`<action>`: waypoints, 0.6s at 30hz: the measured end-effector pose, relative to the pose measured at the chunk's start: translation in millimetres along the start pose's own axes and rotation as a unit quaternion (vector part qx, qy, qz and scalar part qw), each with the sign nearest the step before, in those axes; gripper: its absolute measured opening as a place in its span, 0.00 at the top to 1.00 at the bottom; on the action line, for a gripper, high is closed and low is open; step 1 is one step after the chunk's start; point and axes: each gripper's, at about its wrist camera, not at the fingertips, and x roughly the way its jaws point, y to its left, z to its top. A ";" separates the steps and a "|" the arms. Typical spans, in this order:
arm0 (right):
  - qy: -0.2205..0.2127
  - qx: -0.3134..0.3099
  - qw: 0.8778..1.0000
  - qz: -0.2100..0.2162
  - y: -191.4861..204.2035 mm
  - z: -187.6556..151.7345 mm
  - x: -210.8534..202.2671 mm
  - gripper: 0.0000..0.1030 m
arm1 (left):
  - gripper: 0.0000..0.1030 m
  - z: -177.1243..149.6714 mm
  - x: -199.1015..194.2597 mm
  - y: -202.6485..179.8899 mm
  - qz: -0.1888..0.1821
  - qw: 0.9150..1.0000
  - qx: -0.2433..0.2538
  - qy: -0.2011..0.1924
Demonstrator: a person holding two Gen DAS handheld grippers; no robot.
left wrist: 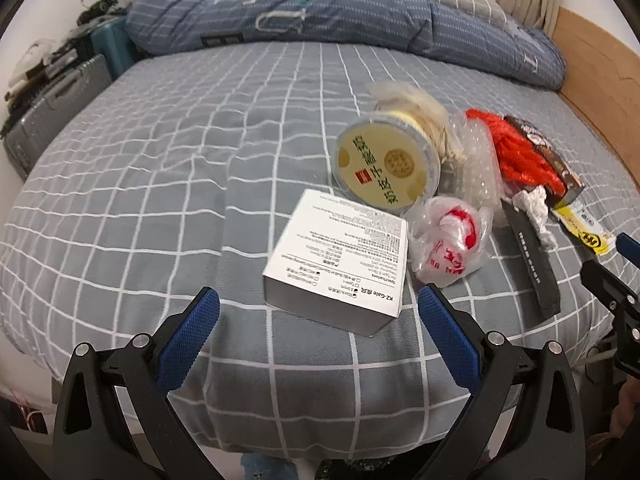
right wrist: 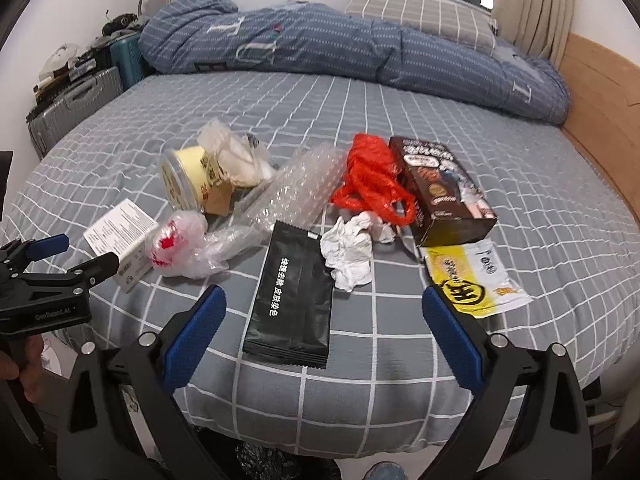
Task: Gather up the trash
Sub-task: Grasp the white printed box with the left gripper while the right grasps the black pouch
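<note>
Trash lies scattered on a grey checked bed (left wrist: pixel 140 200). A white box (left wrist: pixel 340 256) sits just beyond my open left gripper (left wrist: pixel 318 304), slightly right of centre between the blue pads. Behind it are a yellow round tub (left wrist: pixel 380 164), a red-and-clear plastic bag (left wrist: pixel 448 240) and bubble wrap (left wrist: pixel 476 160). In the right wrist view my open right gripper (right wrist: pixel 324 300) straddles the near end of a black sachet (right wrist: pixel 292 300). Beyond lie crumpled white paper (right wrist: pixel 348 252), a red net bag (right wrist: pixel 372 176), a brown carton (right wrist: pixel 444 188) and a yellow-and-white wrapper (right wrist: pixel 472 276).
A rolled blue quilt (right wrist: pixel 340 44) and a grey pillow (right wrist: pixel 420 16) lie along the far side of the bed. Suitcases (right wrist: pixel 76 104) stand at the left, a wooden bed board (right wrist: pixel 600 96) at the right. The left gripper (right wrist: pixel 60 268) and a hand show at the left edge.
</note>
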 end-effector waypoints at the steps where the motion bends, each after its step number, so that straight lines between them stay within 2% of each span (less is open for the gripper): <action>1: 0.006 0.002 1.000 0.003 0.0 0.2 4.9 0.11 | 0.06 0.6 3.4 0.3 -0.002 1.000 0.003 0.003; 7: 0.041 0.012 0.999 0.020 -4.8 1.1 29.4 0.18 | 0.06 9.0 20.0 -3.8 -0.020 0.999 0.034 0.011; 13: 0.070 0.024 0.996 0.042 -3.8 5.3 50.5 0.20 | 0.06 14.9 36.7 -6.6 -0.028 0.998 0.042 0.026; 18: 0.095 0.036 0.994 0.050 -0.9 5.8 67.7 0.28 | 0.08 17.4 43.6 -7.2 -0.034 0.998 0.044 0.027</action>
